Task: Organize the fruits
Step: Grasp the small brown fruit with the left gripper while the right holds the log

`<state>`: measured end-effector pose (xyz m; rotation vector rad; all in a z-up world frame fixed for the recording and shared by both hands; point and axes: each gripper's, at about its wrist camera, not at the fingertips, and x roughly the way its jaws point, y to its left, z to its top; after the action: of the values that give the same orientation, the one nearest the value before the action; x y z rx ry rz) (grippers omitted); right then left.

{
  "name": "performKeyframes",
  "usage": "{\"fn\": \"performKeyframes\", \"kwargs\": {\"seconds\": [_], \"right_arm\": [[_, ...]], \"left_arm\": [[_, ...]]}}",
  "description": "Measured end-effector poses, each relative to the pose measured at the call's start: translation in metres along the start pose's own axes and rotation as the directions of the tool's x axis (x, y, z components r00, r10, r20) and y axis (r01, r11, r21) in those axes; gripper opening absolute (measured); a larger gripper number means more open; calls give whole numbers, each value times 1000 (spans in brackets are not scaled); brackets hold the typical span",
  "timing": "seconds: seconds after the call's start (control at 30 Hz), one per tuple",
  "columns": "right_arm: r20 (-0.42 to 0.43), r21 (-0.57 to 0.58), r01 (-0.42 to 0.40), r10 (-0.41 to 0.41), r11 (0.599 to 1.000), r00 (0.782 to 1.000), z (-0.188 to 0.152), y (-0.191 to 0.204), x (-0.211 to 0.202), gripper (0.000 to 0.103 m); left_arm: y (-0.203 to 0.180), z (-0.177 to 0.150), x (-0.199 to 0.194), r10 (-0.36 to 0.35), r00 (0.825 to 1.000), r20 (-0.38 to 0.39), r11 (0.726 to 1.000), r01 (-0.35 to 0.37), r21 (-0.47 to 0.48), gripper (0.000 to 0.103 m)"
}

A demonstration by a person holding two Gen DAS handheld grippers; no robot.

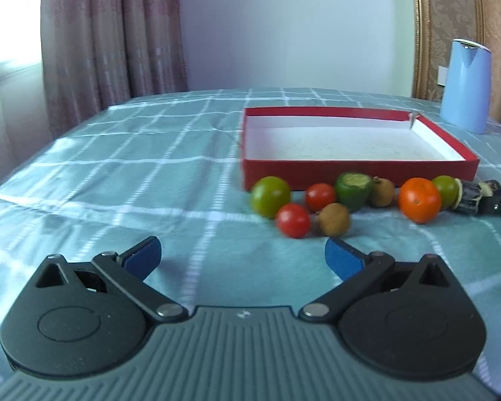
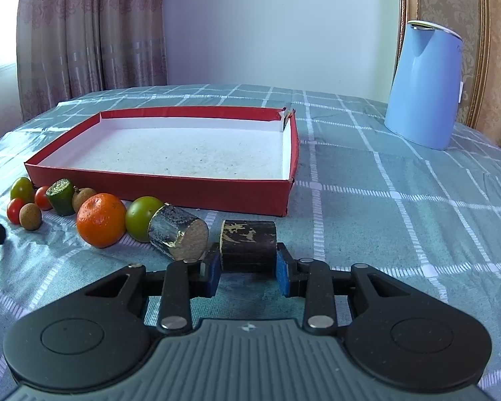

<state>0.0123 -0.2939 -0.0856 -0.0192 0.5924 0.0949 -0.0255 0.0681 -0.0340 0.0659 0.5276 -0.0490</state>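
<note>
two hand-held grippers are at work over the table (image 2: pixel 400 180), which wears a pale teal cloth checked with white lines. the right hand-held gripper (image 2: pixel 248 269) is clenched on a short dark cylinder of cut stalk (image 2: pixel 248 242) with yellowish scuffs, its blue pads (image 2: pixel 283 275) pressing the two flat ends, down low at the cloth. just to the left lies a second dark cut cylinder (image 2: pixel 177 234), tilted, showing a pale fibrous end and leaning against a round green fruit (image 2: pixel 142 217).

the left hand-held gripper (image 1: pixel 243 254) is released, its blue-tipped fingers spread wide with nothing between them, hovering above bare cloth short of the fruit.

the fruit sits in a loose row on the cloth along the near wall of the shallow red cardboard box with a white inside (image 1: pixel 357 167); none of it is in the box. from the left camera's side: a green-yellow round fruit (image 1: pixel 270 196), two small red tomatoes (image 1: pixel 293 220) (image 1: pixel 320 196), a brown rough-skinned ball (image 1: pixel 334 219), a green chunk with a cut pale top (image 1: pixel 353 191), another brown ball (image 1: pixel 382 192) behind it, and a glossy orange tangerine (image 1: pixel 419 199) touching the green fruit at the right end.

a tall light blue kettle (image 2: pixel 424 83) stands well apart at the far right of the table, and patterned pinkish curtains (image 2: pixel 90 30) hang at the back left.
</note>
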Motion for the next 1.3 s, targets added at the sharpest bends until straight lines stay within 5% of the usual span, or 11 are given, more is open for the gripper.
{"fn": "performKeyframes", "kwargs": {"seconds": [0.23,0.37,0.7,0.77,1.07,1.3], "right_arm": [[-2,8,-5,5,1000,1000,0,-1,1,32],[-1,3,-1,1,1000,1000,0,0,1,32],[0,12,-6,6,1000,1000,-1,0,0,32],[0,15,-8,8,1000,1000,-2,0,0,32],[-1,20,-11,11,1000,1000,-2,-1,-1,32],[-1,21,-12,12,1000,1000,-2,-1,-1,32]], "left_arm": [[-12,16,6,-67,998,-12,997,66,-38,103],[-35,16,10,-78,997,-7,996,79,35,84],[-70,10,9,-128,989,68,975,113,193,82],[-74,12,14,-143,988,49,969,130,210,71],[-79,17,24,-173,985,23,956,163,243,57],[-77,16,22,-175,985,15,958,166,235,37]]}}
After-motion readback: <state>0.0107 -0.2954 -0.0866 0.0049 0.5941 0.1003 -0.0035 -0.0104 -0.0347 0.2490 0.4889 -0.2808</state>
